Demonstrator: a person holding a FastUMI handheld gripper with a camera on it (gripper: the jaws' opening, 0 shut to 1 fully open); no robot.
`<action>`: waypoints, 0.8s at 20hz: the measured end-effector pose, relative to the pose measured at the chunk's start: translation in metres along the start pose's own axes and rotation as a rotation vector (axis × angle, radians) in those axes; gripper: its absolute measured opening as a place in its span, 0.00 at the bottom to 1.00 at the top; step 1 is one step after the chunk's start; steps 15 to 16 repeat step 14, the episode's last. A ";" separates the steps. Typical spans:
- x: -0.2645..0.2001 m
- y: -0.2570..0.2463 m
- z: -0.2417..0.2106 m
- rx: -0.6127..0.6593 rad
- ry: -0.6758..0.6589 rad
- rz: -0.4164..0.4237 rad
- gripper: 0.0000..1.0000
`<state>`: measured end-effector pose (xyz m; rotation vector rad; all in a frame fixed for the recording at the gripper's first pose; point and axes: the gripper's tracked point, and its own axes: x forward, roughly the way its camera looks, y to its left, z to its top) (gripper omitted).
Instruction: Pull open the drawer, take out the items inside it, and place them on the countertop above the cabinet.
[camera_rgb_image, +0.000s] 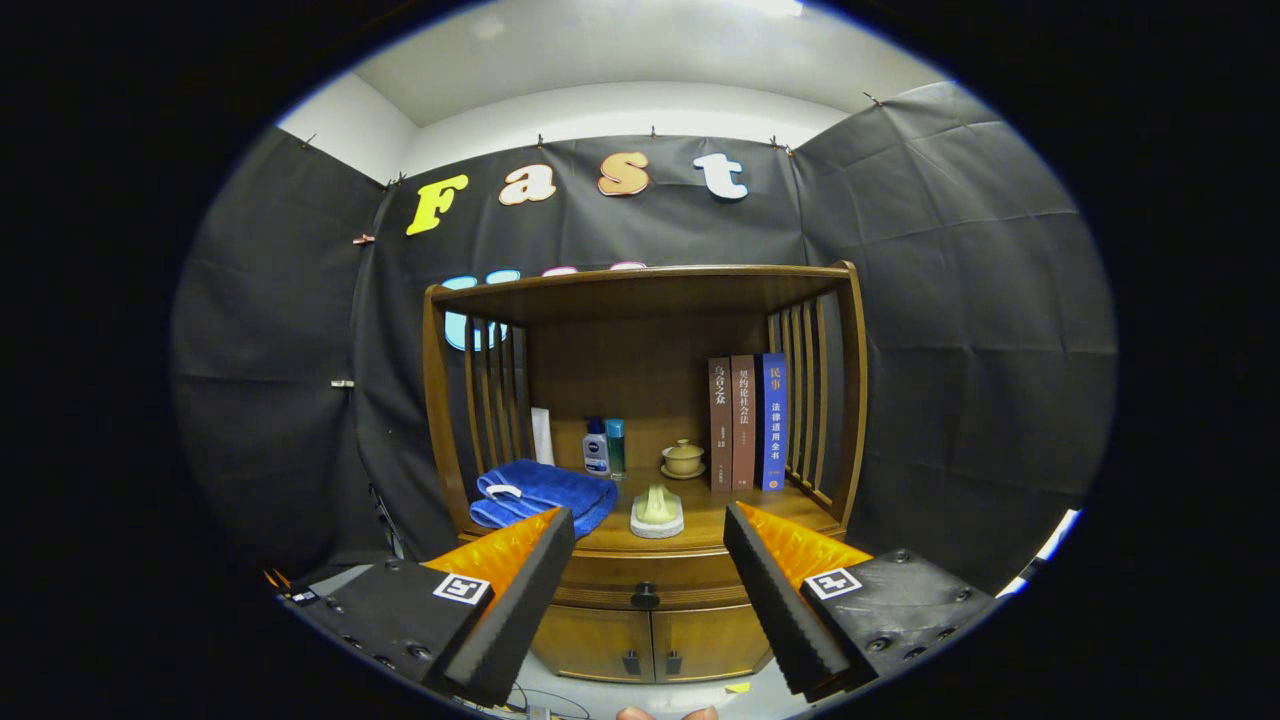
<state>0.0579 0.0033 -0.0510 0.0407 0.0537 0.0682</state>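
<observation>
A wooden cabinet stands ahead of me with its drawer (645, 580) closed; a dark round knob (645, 597) sits at the drawer's middle. My gripper (648, 535) is open, held back from the cabinet, and the knob shows between and a little below the fingertips. Nothing is between the fingers. The countertop (700, 520) above the drawer carries a folded blue towel (540, 495) on its left and a pale soap dish (657, 512) near its front middle. What lies inside the drawer is hidden.
At the back of the countertop stand two small bottles (603, 447), a lidded cup on a saucer (683, 459) and three upright books (748, 422). Slatted sides and a top shelf enclose it. Two small doors (650, 640) sit under the drawer. Fingertips (665, 713) show below.
</observation>
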 end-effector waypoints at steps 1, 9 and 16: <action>0.000 0.001 -0.001 -0.003 0.002 0.001 0.98; 0.000 0.005 -0.002 -0.009 0.000 0.010 0.98; 0.000 0.007 -0.005 -0.009 0.005 0.011 0.98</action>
